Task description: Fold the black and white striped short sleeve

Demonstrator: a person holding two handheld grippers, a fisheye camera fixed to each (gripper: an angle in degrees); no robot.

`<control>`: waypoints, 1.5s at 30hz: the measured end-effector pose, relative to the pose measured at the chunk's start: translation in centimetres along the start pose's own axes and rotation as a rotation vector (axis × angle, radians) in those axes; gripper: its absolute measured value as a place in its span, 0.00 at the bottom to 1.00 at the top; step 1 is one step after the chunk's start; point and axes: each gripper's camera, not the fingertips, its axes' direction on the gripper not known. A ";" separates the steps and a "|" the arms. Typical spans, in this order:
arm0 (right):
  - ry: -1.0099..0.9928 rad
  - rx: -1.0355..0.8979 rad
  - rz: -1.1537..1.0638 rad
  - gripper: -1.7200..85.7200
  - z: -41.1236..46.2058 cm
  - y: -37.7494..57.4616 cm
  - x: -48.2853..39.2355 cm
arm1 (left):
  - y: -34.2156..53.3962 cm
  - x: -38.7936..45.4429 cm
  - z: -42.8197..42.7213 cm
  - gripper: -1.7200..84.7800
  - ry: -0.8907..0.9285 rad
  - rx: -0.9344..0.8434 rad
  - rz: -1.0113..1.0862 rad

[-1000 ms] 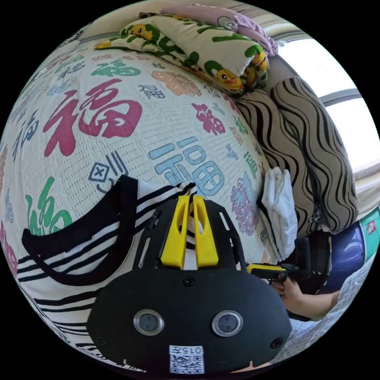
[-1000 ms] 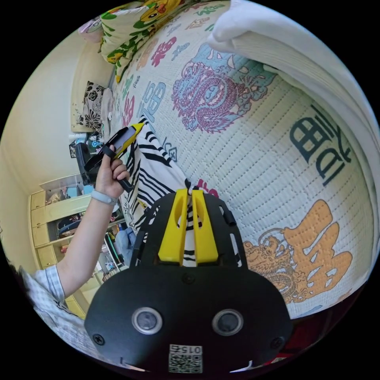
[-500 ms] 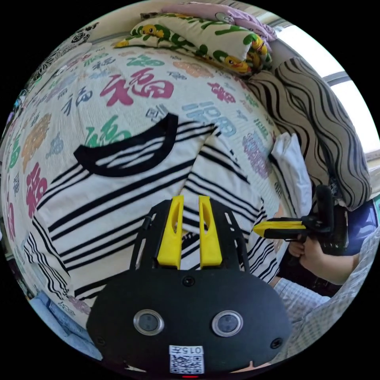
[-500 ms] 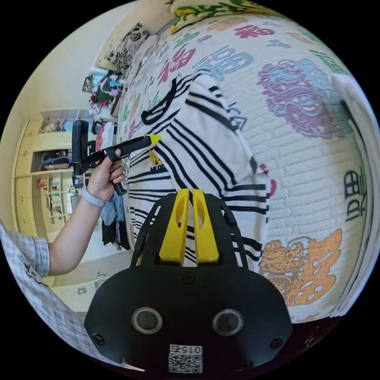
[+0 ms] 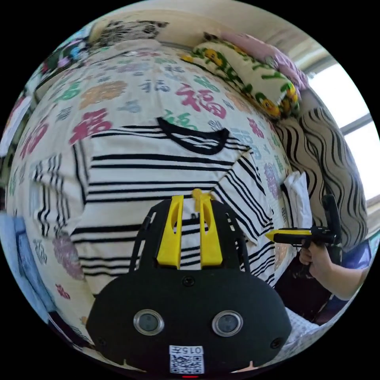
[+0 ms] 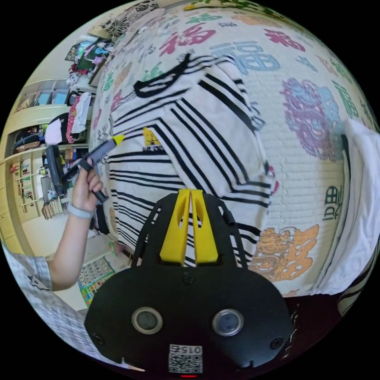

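A: What am I looking at on the left side?

B: I'm holding the left gripper (image 5: 191, 200) above the shirt (image 5: 158, 174), which is lying spread out on the bedspread (image 5: 118, 87) ahead of the jaws, collar at the far end. The jaws are standing a narrow gap apart, gripping nothing.

A: And the other one?

B: I'm seeing the right gripper (image 6: 191, 194) with its jaws closed together, nothing between them, hovering over the shirt's near hem beside a sleeve. From the left gripper view it's sitting off to the right of the shirt, in a hand (image 5: 316, 259), clear of the cloth.

A: Anything nearby?

B: White folded cloth (image 6: 360, 206) is lying right of the right jaws, well apart from the shirt. Pillows (image 5: 245, 75) are sitting beyond the collar.
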 end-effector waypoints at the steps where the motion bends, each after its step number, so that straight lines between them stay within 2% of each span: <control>1: -0.018 0.014 -0.033 0.04 -0.3 -1.3 -3.0 | 1.6 -2.5 -2.7 0.10 -0.018 0.033 -0.091; 7: -0.073 -0.004 -0.323 0.08 1.6 -10.3 -21.1 | 8.8 -15.7 -12.4 0.12 -0.010 0.181 -0.537; 9: -0.074 -0.020 -0.405 0.09 2.9 -13.2 -26.9 | 9.9 -18.1 -14.2 0.12 -0.014 0.227 -0.579; 11: -0.046 -0.068 -0.469 0.10 5.2 -16.9 -33.9 | 10.3 -19.4 -15.7 0.12 -0.026 0.258 -0.574; 15: 0.023 -0.153 -0.528 0.11 9.1 -21.0 -42.6 | 9.7 -20.6 -17.8 0.12 -0.026 0.284 -0.461; 20: 0.259 -0.272 -0.612 0.12 13.9 -23.8 -51.9 | 9.9 -21.3 -18.7 0.06 0.037 0.208 -0.371; 21: 0.291 -0.286 -0.615 0.12 14.4 -24.0 -52.6 | 10.6 -21.3 -19.2 0.03 0.039 0.191 -0.370; 24: 0.409 -0.354 -0.604 0.11 16.2 -24.9 -55.0 | 13.2 -21.2 -21.7 0.01 0.038 0.230 -0.371; 26: 0.532 -0.347 -0.629 0.05 16.3 -25.1 -56.8 | 15.0 -21.2 -23.3 0.01 0.045 0.256 -0.383; 33: 0.535 -0.373 -0.670 0.01 14.6 -25.3 -59.4 | 18.7 -20.6 -24.9 0.01 0.084 0.266 -0.479; 38: 0.433 -0.291 -0.676 0.01 10.4 -24.6 -59.9 | 18.8 -19.1 -27.4 0.01 0.088 0.323 -0.424; 42: 0.268 -0.147 -0.668 0.01 3.0 -23.2 -57.4 | 19.1 -14.4 -31.5 0.01 0.069 0.389 -0.212; 45: 0.082 -0.056 -0.568 0.01 -4.1 -21.3 -51.7 | 19.6 -9.8 -33.4 0.01 0.059 0.403 -0.049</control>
